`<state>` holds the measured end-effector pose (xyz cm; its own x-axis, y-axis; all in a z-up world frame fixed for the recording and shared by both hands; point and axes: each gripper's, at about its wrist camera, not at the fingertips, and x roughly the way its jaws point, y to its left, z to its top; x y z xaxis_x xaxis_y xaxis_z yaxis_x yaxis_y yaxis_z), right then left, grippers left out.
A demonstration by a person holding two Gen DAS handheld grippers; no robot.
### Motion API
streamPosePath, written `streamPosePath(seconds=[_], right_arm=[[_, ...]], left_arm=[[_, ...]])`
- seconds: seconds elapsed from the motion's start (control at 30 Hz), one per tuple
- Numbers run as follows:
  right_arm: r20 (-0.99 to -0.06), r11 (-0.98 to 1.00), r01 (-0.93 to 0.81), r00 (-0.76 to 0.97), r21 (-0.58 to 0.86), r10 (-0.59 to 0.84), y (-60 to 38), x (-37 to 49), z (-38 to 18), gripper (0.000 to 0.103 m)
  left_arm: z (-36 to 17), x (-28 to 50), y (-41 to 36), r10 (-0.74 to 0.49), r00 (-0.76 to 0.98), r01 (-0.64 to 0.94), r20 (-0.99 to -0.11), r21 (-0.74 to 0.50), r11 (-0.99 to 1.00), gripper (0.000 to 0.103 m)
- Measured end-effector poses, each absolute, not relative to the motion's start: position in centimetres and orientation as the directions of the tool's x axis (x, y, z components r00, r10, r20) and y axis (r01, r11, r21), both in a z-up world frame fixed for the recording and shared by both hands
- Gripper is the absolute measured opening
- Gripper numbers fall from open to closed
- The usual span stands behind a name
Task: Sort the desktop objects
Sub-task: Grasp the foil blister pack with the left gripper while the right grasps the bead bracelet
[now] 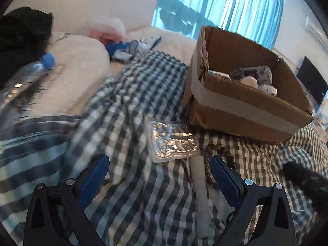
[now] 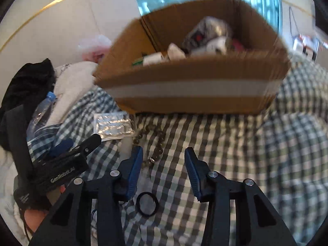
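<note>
My left gripper [image 1: 158,161] is open wide, low over the checked cloth [image 1: 143,194]. A silver foil packet [image 1: 172,141] lies just ahead of its fingers. A string of brown beads [image 1: 223,153] and a white tube [image 1: 199,184] lie by the right finger. My right gripper [image 2: 163,150] is open too, with nothing pressed between its pads. The bead string [image 2: 156,153] lies on the cloth beside its left finger, and a black ring [image 2: 147,204] lies under it. The cardboard box [image 2: 194,73] stands ahead with several small items inside. The left gripper [image 2: 76,143] shows at the left of the right wrist view.
The box [image 1: 235,106] stands to the right of the foil packet. A clear plastic bottle [image 1: 26,75] with a blue cap lies at the left, by a white pillow [image 1: 78,71] and dark clothing [image 1: 22,32]. Blue curtains [image 1: 235,6] hang behind.
</note>
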<state>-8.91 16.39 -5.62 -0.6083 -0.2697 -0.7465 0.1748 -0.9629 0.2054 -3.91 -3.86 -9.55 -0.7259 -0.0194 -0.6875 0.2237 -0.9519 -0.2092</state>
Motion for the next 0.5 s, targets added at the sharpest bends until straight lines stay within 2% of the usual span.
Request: streamPosePath(seconds=[0.13,0.27,0.5], right_arm=[[-0.766,-0.959,0.162,-0.578,0.231,-0.282,16.0,-10.7,-8.1,0.042],[-0.776,-0.958,0.145,-0.562,0.249,-0.287,15.9,-12.2,-9.5,0.042],[-0.781,-0.956,0.117,-0.554,0.269,-0.288,15.9,-13.6,-10.9,0.042]], left_arm=[[-11.7,-5.6,-4.1,0.03,-0.694,0.214,-0.719,-0.246,-0.945,0.1],[-12.2,-6.8,-4.4,0.037,-0.715,0.221,-0.699,-0.276,-0.935,0.1],[-12.5,-8.2,-3.7,0.024,-0.726,0.194,-0.687,-0.239,-0.951,0.1]])
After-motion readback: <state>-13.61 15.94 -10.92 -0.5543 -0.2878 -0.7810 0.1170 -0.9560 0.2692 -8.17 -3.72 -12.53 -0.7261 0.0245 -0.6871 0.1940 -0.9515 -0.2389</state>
